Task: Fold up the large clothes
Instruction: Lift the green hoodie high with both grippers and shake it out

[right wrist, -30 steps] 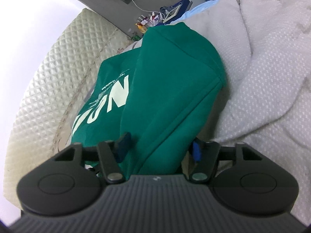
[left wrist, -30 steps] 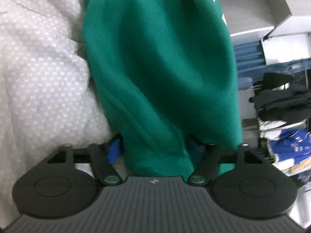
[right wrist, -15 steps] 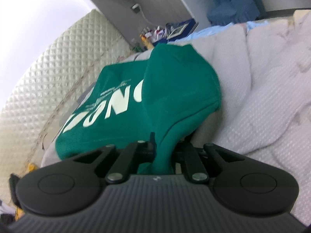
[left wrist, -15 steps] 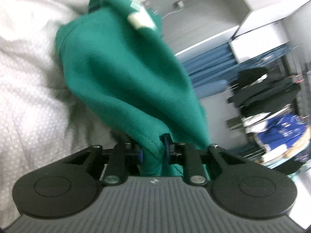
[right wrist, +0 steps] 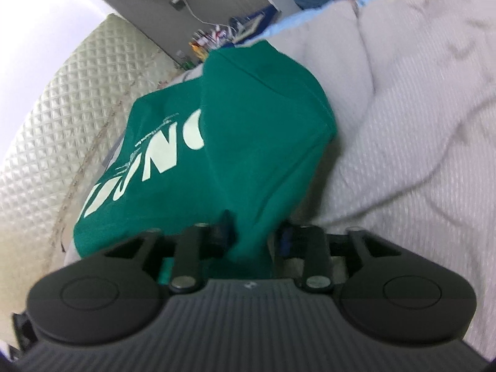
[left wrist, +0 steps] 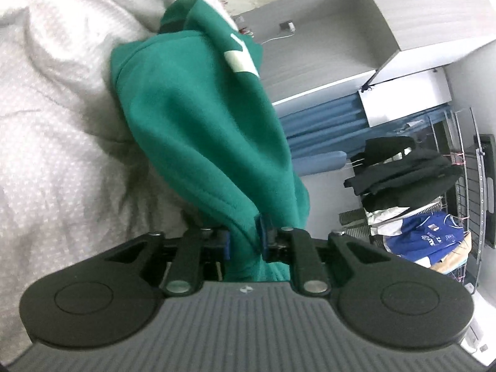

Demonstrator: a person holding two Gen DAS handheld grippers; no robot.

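Note:
A green sweatshirt with white lettering lies on a pale bedspread. My left gripper is shut on a bunched edge of it, and the cloth rises taut from the bed to the blue pads. In the right wrist view the same sweatshirt runs up from the bed into my right gripper. Its jaws are opening, a fold of green cloth still hangs between them, and the right pad stands clear of the cloth.
The textured bedspread is rumpled into folds on the right. A quilted headboard stands behind the sweatshirt, with bedside clutter beyond. A grey cabinet, blue curtain and a rack of dark clothes are past the bed.
The left jaws closed on the sweatshirt's edge and lifted it off the bed. The right jaws pinched the cloth half a second ago and now stand apart again.

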